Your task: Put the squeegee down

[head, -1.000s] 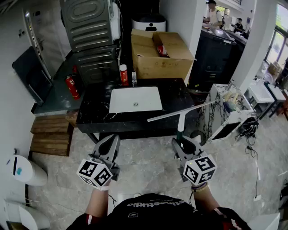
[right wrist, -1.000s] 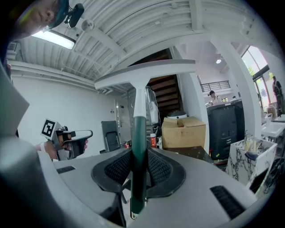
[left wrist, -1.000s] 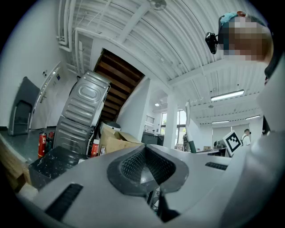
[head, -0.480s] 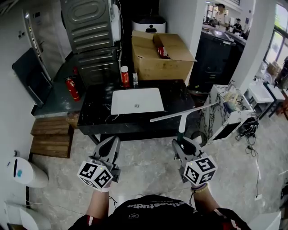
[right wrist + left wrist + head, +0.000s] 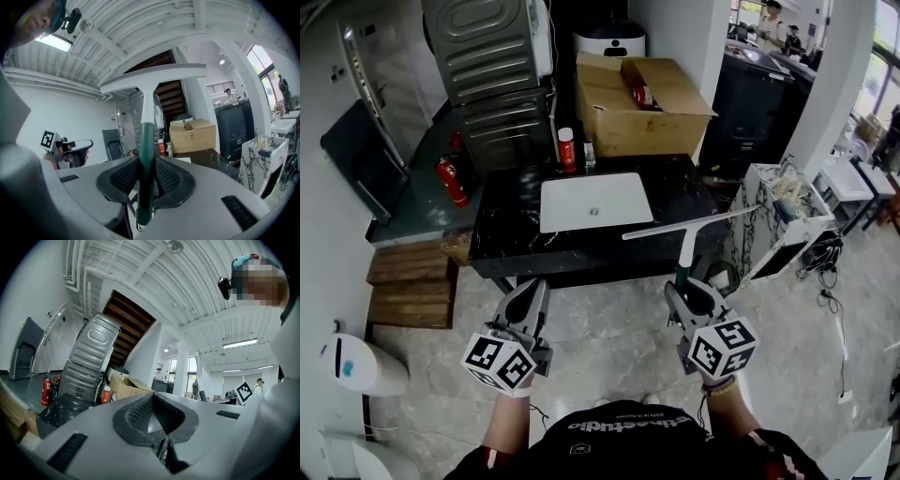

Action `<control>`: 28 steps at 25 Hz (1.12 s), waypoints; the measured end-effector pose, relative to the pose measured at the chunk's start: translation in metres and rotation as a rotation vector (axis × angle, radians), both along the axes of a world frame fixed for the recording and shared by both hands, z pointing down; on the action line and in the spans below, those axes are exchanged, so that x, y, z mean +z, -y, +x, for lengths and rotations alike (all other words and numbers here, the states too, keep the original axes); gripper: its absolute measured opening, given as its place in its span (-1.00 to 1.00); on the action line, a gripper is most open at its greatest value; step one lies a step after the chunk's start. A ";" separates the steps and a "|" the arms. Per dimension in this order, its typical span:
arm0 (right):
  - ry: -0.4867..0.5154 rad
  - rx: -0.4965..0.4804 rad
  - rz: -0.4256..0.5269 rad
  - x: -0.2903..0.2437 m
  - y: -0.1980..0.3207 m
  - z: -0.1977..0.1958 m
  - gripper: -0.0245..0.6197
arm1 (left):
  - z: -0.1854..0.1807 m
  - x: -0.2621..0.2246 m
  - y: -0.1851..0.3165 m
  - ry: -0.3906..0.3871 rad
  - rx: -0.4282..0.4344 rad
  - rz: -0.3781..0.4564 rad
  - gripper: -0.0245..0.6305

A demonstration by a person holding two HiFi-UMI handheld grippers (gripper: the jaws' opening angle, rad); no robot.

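Observation:
The squeegee (image 5: 691, 228) has a long pale blade on a white neck and a dark green handle (image 5: 146, 159). My right gripper (image 5: 685, 289) is shut on that handle and holds the tool upright. In the head view the blade hangs in front of the right front edge of the black counter (image 5: 508, 234). In the right gripper view the blade (image 5: 154, 76) stands crosswise above the jaws. My left gripper (image 5: 525, 302) hovers over the floor left of it, pads (image 5: 143, 414) together with nothing between them. A white sink (image 5: 594, 202) is set in the counter.
A cardboard box (image 5: 643, 105), a red bottle (image 5: 567, 148) and a small bottle stand at the counter's back. A fire extinguisher (image 5: 448, 180) and a grey metal appliance (image 5: 487, 84) are left of it, a wooden pallet (image 5: 409, 281) lower left, a marble stand (image 5: 787, 220) right.
Both grippers have drifted toward the counter, and the squeegee has gone along in the right one. The counter now sits a little nearer and more to the right in the head view.

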State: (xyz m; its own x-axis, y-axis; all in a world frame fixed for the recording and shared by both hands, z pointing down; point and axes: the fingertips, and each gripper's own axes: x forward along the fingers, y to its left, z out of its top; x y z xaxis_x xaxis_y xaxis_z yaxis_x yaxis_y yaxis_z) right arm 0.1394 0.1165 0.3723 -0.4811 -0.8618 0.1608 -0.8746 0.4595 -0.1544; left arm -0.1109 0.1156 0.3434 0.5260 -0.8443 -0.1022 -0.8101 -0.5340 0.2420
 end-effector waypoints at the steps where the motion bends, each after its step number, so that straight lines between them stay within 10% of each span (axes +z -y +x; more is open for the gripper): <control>1: -0.010 0.008 -0.002 0.002 0.002 -0.003 -0.54 | -0.004 0.001 0.002 0.004 0.001 0.003 -0.88; 11: -0.072 0.011 -0.054 0.029 0.069 -0.005 -0.54 | -0.011 0.023 0.080 0.006 -0.016 -0.003 -0.88; 28: -0.048 -0.176 -0.096 0.045 0.364 0.015 -0.54 | 0.018 0.013 0.337 0.083 -0.163 -0.022 -0.88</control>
